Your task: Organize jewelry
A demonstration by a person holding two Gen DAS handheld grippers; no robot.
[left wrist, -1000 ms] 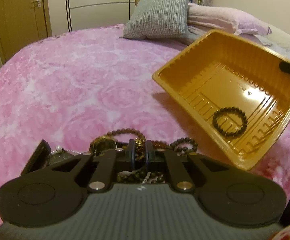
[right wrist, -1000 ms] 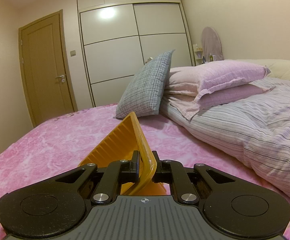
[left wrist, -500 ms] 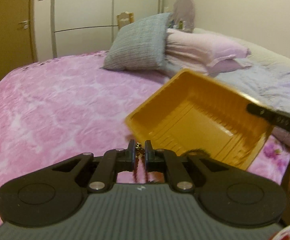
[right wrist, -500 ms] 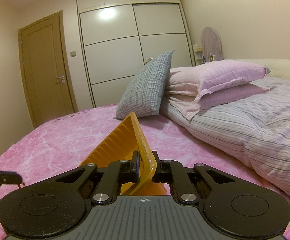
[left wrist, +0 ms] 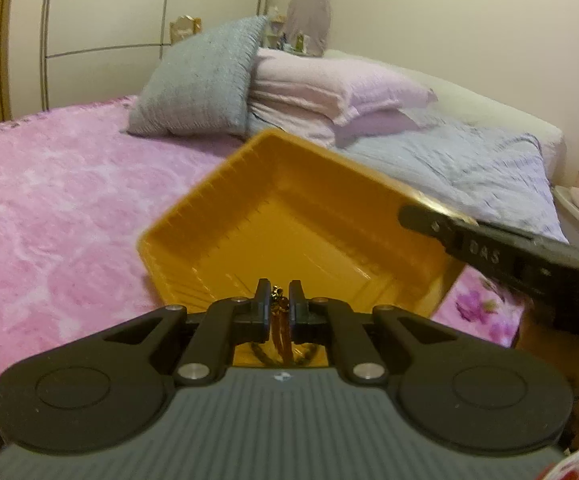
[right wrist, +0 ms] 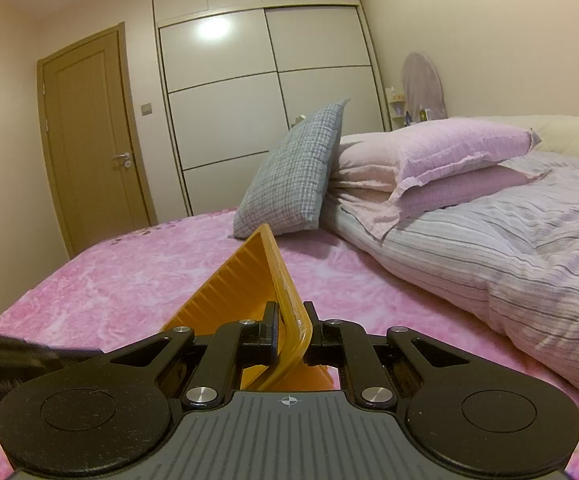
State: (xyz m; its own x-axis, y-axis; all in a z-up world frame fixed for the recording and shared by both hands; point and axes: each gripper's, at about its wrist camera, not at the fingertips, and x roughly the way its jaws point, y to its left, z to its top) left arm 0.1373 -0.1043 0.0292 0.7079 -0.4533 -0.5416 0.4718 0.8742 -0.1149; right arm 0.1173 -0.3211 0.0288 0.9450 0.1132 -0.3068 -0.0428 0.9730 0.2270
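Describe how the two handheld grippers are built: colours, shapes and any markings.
Both look alike. The left gripper has matte black linkage arms with silver pivot bolts, a round black disc on each side, and a grey ribbed housing with a small white mark. The right gripper matches, its mark a crosshair circle. Seen from the left wrist view, its finger bears embossed letters. No sleeves or cables can be made out.

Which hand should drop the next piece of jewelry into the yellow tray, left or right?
Left. The left gripper is shut on a beaded strand hanging above the yellow tray. The right gripper is shut on the tray's rim, tilting it.
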